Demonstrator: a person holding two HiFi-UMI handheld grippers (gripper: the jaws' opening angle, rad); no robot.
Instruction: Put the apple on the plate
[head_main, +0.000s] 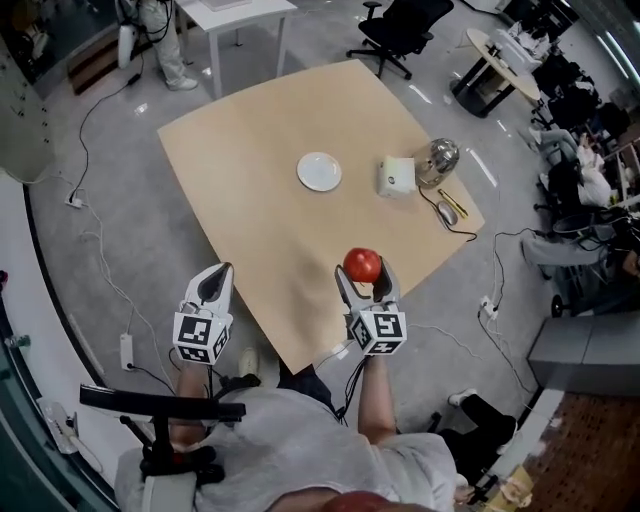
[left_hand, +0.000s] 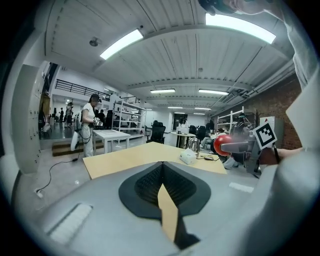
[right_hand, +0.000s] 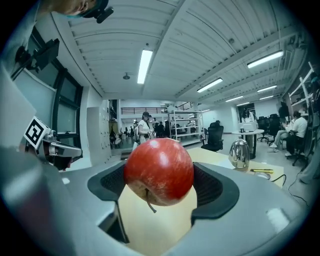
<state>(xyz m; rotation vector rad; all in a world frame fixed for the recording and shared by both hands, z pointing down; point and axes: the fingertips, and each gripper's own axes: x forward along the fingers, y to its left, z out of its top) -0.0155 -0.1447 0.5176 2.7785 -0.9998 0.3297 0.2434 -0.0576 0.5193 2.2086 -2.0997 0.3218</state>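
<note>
The round red apple (head_main: 362, 264) is held pinched by the right gripper (head_main: 365, 275) over the pale wooden table's (head_main: 250, 180) near edge. The small white plate (head_main: 319, 171) lies farther off, slightly left. The left gripper (head_main: 213, 282) seems pressed together.

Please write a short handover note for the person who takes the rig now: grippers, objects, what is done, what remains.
Left hand-held gripper: shut, empty, off the table's near edge.
Right hand-held gripper: shut on the apple, held above the table's near corner.
Plate: empty, mid-table, further ahead.
Done: apple is grasped and lifted.
Left: carry it to the plate, set it down, release.
</note>
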